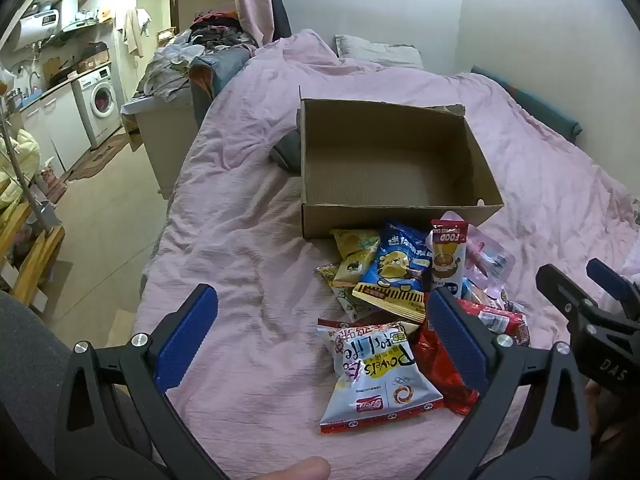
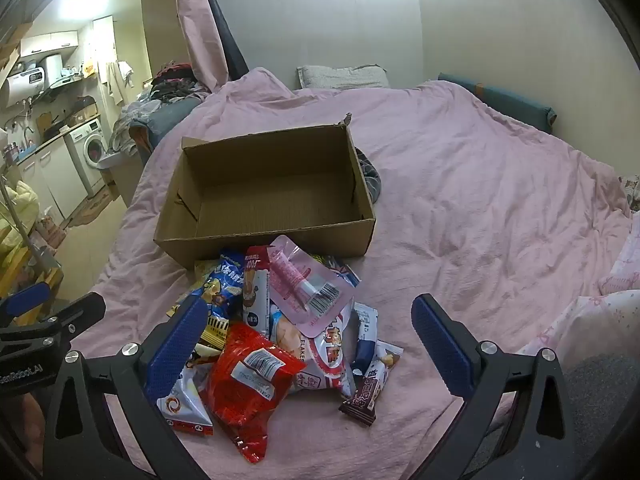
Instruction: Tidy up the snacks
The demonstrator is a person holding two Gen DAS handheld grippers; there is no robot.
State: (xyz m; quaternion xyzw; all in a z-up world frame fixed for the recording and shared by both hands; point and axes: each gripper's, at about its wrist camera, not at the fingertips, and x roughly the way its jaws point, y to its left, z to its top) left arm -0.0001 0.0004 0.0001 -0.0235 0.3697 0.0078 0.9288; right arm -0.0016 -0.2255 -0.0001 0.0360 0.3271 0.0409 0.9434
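An open, empty cardboard box (image 1: 384, 172) sits on the pink bedspread; it also shows in the right wrist view (image 2: 264, 196). A pile of snack packets lies just in front of it: a white packet (image 1: 372, 376), a blue bear packet (image 1: 400, 264), a red packet (image 2: 244, 380), a pink packet (image 2: 308, 284), a brown bar (image 2: 366, 392). My left gripper (image 1: 320, 332) is open and empty above the pile's left side. My right gripper (image 2: 308, 340) is open and empty over the pile; it shows at the right edge of the left wrist view (image 1: 588, 296).
The pink bedspread (image 2: 480, 200) stretches right and back to pillows (image 2: 340, 76) at the wall. A grey cloth (image 1: 286, 152) lies beside the box. The bed's left edge drops to a tiled floor (image 1: 100, 216) with a washing machine (image 1: 100, 100) and cluttered furniture.
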